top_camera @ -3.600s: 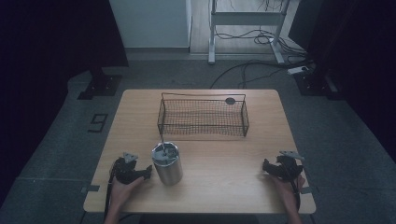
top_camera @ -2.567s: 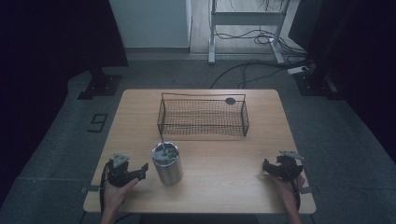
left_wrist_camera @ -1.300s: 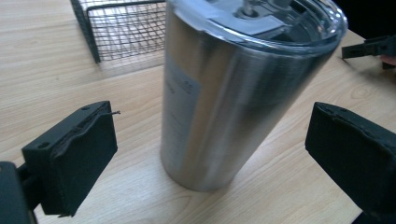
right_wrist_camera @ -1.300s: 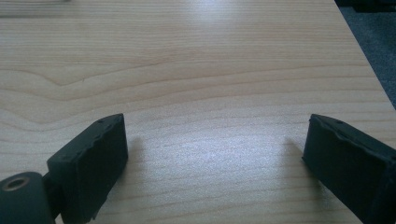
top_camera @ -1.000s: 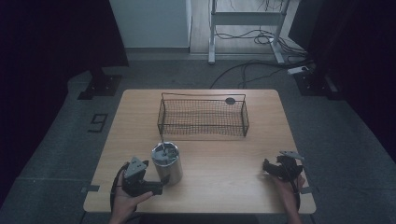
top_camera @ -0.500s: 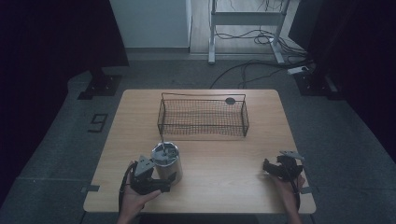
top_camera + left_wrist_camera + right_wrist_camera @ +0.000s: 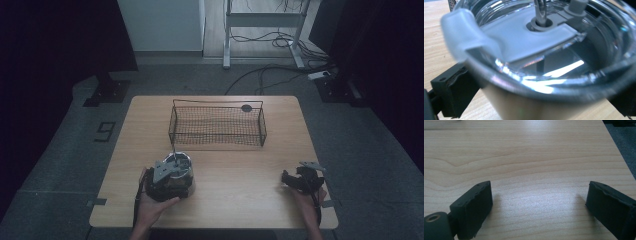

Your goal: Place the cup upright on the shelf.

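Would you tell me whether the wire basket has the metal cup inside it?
No, the metal cup stands on the table in front of the wire basket.

A wire basket is set on the wooden table near its far edge, roughly midway between the left and right edges. A small dark round disc is seen at the basket's far right corner. Beyond the table, a metal frame and loose cables are seen on the grey floor. A "9" marking is laid on the floor off the table's left edge.
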### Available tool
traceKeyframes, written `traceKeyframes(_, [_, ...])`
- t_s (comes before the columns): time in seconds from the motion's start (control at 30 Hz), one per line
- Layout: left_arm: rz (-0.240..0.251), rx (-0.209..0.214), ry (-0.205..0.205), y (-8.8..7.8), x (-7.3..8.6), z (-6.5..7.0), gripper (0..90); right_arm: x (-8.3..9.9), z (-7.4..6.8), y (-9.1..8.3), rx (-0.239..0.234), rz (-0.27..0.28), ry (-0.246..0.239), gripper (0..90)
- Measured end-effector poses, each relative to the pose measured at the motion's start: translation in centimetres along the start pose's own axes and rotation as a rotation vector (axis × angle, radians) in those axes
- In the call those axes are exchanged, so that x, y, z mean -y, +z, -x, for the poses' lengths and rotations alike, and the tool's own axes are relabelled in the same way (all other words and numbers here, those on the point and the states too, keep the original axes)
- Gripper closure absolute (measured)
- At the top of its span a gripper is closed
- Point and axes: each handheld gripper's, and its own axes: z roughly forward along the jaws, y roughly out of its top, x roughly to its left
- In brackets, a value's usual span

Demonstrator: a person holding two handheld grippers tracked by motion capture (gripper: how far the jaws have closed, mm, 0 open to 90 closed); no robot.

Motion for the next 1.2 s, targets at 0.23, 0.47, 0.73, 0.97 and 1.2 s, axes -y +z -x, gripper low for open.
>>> traceKeyframes(0.23, [0.022,-0.023,-0.007,1.2,0.0,0.2,0.0,0.0,0.0,0.0,0.001,0.001,0.001,6.9])
traceKeyframes(0.47, [0.040,-0.030,0.021,1.2,0.3,0.2,3.7,0.0,0.0,0.0,0.002,0.002,0.002,7.1])
traceKeyframes(0.73, [0.047,-0.030,0.024,1.3,0.3,0.2,3.9,0.0,0.0,0.0,0.003,0.002,0.004,7.3])
traceKeyframes(0.97, [0.048,-0.026,0.029,1.2,0.3,0.1,4.0,0.0,0.0,0.0,0.003,0.003,0.004,7.4])
traceKeyframes(1.2, [0.046,-0.024,0.029,1.2,0.3,0.1,4.1,0.0,0.0,0.0,0.006,0.003,0.004,7.6])
